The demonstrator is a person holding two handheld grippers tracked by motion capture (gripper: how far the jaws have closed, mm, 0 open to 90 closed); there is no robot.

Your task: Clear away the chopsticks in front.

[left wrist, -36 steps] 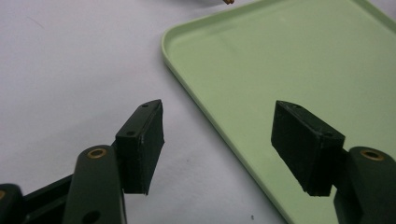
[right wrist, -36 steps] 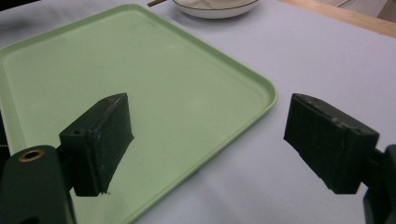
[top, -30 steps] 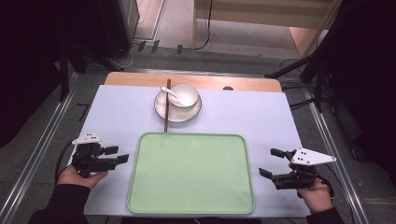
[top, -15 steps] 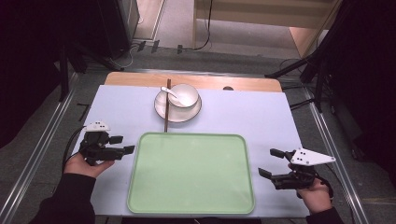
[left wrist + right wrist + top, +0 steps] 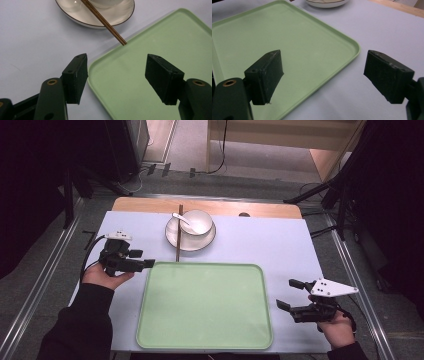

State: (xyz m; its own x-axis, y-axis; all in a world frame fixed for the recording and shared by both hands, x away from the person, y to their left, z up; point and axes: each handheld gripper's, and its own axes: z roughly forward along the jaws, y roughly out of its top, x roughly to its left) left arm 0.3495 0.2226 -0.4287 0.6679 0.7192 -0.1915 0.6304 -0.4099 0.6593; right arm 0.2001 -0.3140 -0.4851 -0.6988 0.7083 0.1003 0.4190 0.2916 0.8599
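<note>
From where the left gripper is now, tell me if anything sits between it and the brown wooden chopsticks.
Nothing visible does. The left gripper is open and empty by the far left corner of the green plastic tray. The brown wooden chopsticks lean on the white saucer just beyond, with bare pale tabletop between.

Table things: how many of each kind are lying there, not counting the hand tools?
Tray: 1
Plate: 1
Bowl: 1
Spoon: 1
Chopsticks: 1 pair
Total: 5 kinds, 6 pieces
</note>
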